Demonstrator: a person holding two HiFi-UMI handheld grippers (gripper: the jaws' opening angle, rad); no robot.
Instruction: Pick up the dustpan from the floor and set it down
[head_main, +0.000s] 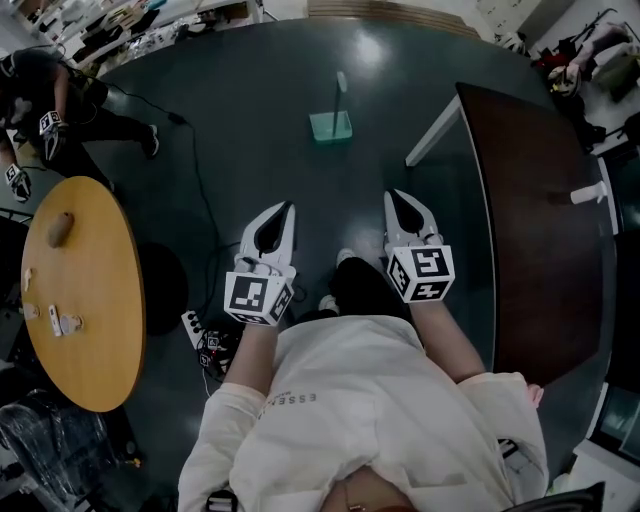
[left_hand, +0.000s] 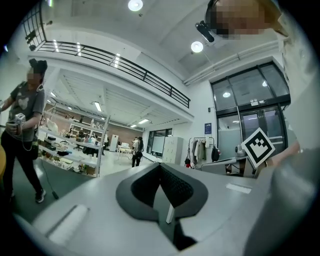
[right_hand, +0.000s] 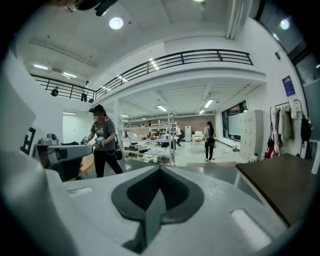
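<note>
A pale green dustpan (head_main: 331, 124) with an upright handle stands on the dark floor, well ahead of me in the head view. My left gripper (head_main: 288, 208) and right gripper (head_main: 392, 196) are held side by side in front of my body, far short of the dustpan. On both, the jaws meet at the tips with nothing between them. The left gripper (left_hand: 161, 165) and the right gripper (right_hand: 160, 168) point out across the room in their own views, where the dustpan does not show.
A round wooden table (head_main: 95, 300) with small items stands at the left. A long dark brown table (head_main: 540, 220) runs along the right. Another person (head_main: 40, 90) stands at the far left, a cable (head_main: 195, 170) trails over the floor, and a power strip (head_main: 194, 326) lies by my feet.
</note>
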